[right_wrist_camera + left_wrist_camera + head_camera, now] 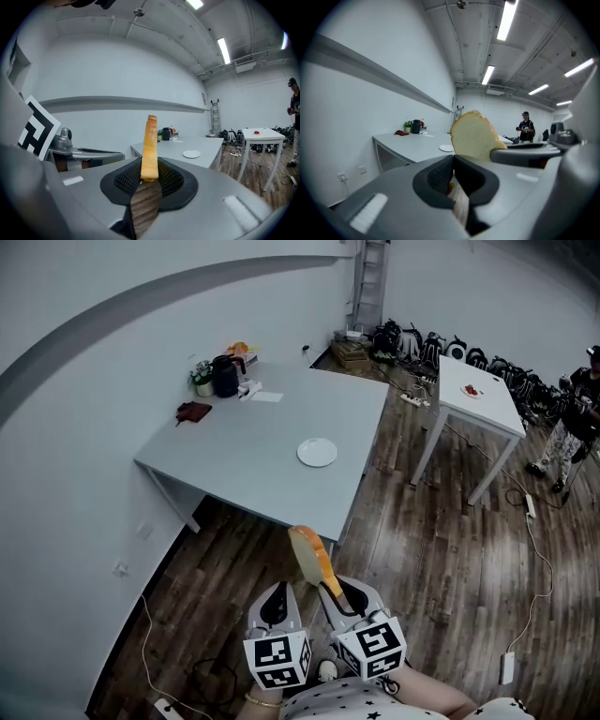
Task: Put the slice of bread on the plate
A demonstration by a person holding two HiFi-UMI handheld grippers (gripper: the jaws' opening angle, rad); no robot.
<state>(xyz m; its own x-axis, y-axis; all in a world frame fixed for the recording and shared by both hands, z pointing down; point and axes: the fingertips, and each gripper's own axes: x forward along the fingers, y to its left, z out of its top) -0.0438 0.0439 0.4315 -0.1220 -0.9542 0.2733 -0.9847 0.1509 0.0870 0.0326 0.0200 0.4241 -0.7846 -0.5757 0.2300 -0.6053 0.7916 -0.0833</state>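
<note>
A slice of bread (309, 554) stands on edge over the wooden floor, with my right gripper (330, 592) shut on its lower end. In the right gripper view the bread (150, 145) rises crust-on between the black pads (174, 180) of that gripper (150, 174). My left gripper (279, 603) hangs just to its left, jaws together with nothing in them (453, 159); the bread (473, 136) shows beyond it. The white plate (317, 452) lies empty on the grey table (244, 446) ahead, near its right edge, and is also seen small in both gripper views: plate (446, 147), plate (191, 153).
At the table's far corner stand a black jug (226, 376), a small plant (202, 378) and a dark red cloth (194, 412). A second white table (492, 399) stands to the right. A person (577, 418) stands at the far right. Cables run over the floor (441, 549).
</note>
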